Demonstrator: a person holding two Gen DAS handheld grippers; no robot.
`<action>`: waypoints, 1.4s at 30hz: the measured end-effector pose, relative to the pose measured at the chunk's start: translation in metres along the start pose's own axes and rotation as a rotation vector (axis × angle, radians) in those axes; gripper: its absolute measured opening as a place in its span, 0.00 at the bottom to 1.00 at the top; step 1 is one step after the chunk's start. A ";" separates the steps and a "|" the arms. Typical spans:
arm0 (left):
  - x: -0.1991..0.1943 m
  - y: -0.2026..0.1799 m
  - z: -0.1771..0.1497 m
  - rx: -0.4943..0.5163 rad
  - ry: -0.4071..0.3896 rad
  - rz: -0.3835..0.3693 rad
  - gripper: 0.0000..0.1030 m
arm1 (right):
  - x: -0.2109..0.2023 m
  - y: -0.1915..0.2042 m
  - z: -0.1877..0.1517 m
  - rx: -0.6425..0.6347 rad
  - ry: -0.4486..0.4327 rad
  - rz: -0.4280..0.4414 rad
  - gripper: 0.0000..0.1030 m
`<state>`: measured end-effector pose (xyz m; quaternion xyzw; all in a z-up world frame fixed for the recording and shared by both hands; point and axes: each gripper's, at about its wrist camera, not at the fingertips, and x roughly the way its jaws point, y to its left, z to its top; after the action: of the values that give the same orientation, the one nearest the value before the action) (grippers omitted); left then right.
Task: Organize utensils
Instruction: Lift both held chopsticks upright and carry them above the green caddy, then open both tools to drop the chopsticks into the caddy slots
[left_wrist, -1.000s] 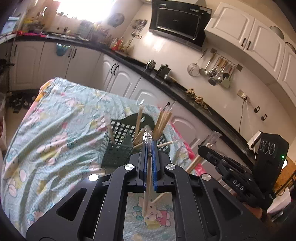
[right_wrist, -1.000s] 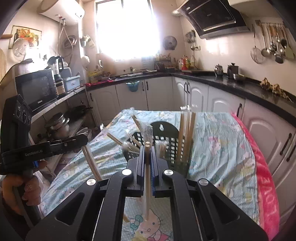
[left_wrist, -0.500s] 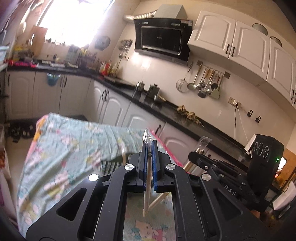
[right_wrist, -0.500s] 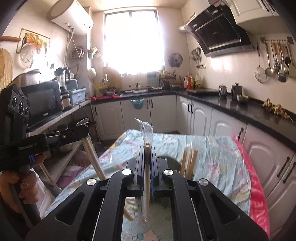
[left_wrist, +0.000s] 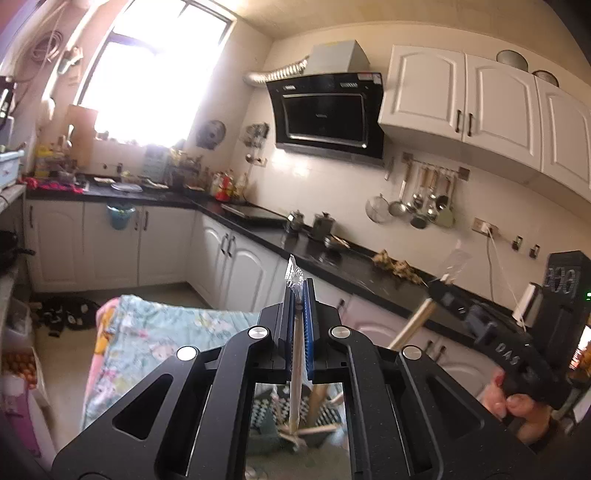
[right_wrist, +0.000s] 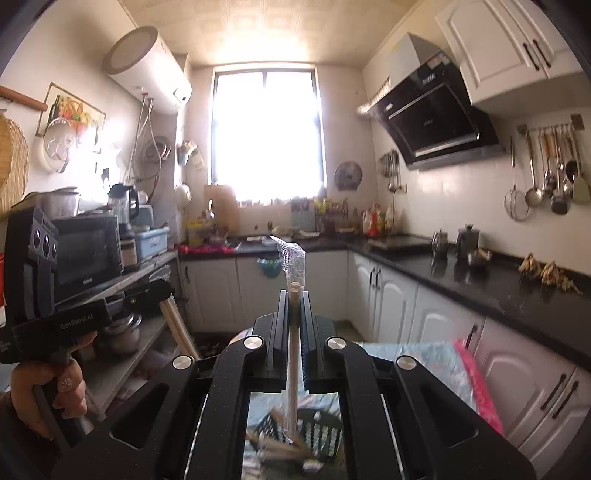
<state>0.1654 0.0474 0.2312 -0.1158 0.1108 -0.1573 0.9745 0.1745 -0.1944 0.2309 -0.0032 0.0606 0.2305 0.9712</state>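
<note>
My left gripper (left_wrist: 298, 295) is shut on a pair of wrapped wooden chopsticks (left_wrist: 295, 369), held upright, clear wrapper sticking out above the jaws. My right gripper (right_wrist: 294, 299) is shut on another wrapped pair of chopsticks (right_wrist: 292, 369), also upright. The dark mesh utensil basket (right_wrist: 317, 428), with several chopsticks in it, shows low between the right gripper's arms, and in the left wrist view (left_wrist: 295, 410) too. The right gripper shows in the left wrist view (left_wrist: 443, 291); the left one shows in the right wrist view (right_wrist: 155, 295).
The table with a patterned teal cloth (left_wrist: 155, 332) lies below. Black countertops (right_wrist: 480, 284) and white cabinets (left_wrist: 110, 243) ring the room. A range hood (left_wrist: 325, 110) and hanging ladles (right_wrist: 546, 177) are on the wall. A microwave (right_wrist: 85, 251) stands left.
Both grippers have lifted and tilted upward, each still holding its chopsticks. The basket and table have dropped from mid-frame to the bottom of both views.
</note>
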 end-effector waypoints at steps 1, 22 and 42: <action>0.001 0.001 0.002 0.002 -0.007 0.007 0.02 | 0.001 -0.002 0.004 -0.005 -0.012 -0.009 0.05; 0.062 0.018 -0.044 0.030 0.046 0.094 0.02 | 0.054 -0.026 -0.059 -0.035 0.091 -0.084 0.05; 0.094 0.028 -0.098 0.019 0.144 0.095 0.02 | 0.090 -0.026 -0.121 -0.003 0.249 -0.099 0.06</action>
<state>0.2360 0.0230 0.1142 -0.0895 0.1846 -0.1201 0.9713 0.2517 -0.1813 0.0995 -0.0363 0.1801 0.1803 0.9663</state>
